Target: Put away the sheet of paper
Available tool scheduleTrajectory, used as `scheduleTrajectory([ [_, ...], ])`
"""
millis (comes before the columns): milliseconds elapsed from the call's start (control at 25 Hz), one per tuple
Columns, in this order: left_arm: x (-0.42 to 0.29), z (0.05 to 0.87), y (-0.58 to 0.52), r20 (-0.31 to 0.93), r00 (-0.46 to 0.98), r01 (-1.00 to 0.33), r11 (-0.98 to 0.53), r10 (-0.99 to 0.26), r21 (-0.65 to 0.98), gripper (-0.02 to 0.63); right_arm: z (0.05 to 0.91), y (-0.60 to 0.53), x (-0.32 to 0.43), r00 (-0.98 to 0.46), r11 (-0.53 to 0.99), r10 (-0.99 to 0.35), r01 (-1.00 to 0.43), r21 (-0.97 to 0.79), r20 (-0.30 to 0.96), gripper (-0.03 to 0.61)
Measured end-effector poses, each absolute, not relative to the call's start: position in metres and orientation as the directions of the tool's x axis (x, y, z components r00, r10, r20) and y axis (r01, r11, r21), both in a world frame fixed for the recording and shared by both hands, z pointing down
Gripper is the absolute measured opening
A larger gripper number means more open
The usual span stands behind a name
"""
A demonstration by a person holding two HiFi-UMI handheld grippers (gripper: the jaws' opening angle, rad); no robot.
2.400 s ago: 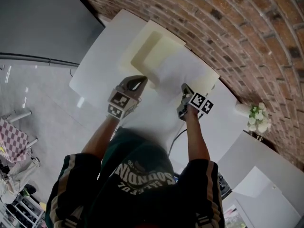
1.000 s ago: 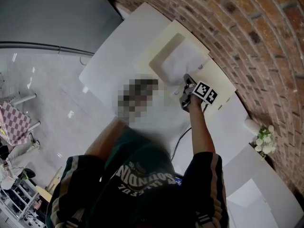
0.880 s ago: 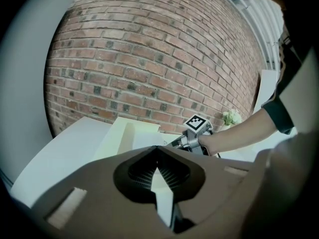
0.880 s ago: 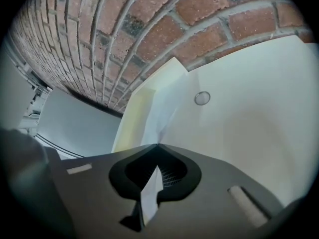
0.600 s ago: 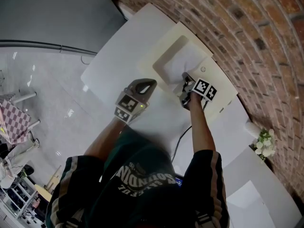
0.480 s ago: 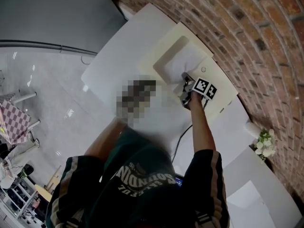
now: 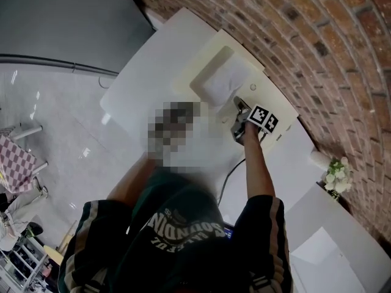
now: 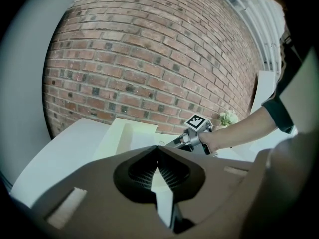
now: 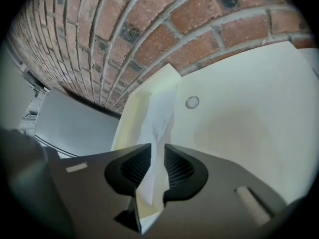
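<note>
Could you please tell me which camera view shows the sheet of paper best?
The head view: the whole sheet of paper lies in the recess of the cream tray. The right gripper view shows only a strip of it between the opening jaws of the right gripper. In the left gripper view the sheet is hard to tell from the tray.

Paper [image 7: 225, 83] in tray [image 7: 204, 54], on counter [image 7: 140, 84]. Against wall [image 7: 317, 35] behind. Flowers [image 7: 335, 174] right, well apart.

White sheet of paper [image 7: 227, 81], cream tray [image 7: 208, 57], white table [image 7: 146, 72], red-brown brick wall [image 7: 317, 35], black-and-white marker cube [image 7: 263, 119]
</note>
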State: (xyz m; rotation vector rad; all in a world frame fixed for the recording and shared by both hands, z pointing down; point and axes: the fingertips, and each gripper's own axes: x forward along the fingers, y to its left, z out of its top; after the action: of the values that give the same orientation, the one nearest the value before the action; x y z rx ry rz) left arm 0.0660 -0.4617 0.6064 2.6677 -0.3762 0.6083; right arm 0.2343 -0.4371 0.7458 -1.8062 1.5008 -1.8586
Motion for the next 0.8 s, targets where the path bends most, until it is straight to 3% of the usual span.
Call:
scheduleTrajectory([
  [120,0.07,0.601,-0.452,0.453,0.876,-0.321,-0.899,-0.164,0.296,0.009,0.733,-0.42,0.238,-0.24,-0.495,-0.713,-0.492,-0.716,0.659,0.002],
  [520,0.086,0.58,-0.412,0.421,0.897,-0.268,-0.923,-0.134,0.277,0.009,0.669,-0.363,0.236,-0.103,-0.43,-0.808,-0.57,-0.7,0.58,0.0],
  [800,0.1,0.549,-0.391,0.377,0.915,-0.242,-0.941,-0.141,0.235,0.009,0.6,-0.332,0.234,0.024,-0.349,-0.846,-0.781,-0.518,0.533,0.0],
])
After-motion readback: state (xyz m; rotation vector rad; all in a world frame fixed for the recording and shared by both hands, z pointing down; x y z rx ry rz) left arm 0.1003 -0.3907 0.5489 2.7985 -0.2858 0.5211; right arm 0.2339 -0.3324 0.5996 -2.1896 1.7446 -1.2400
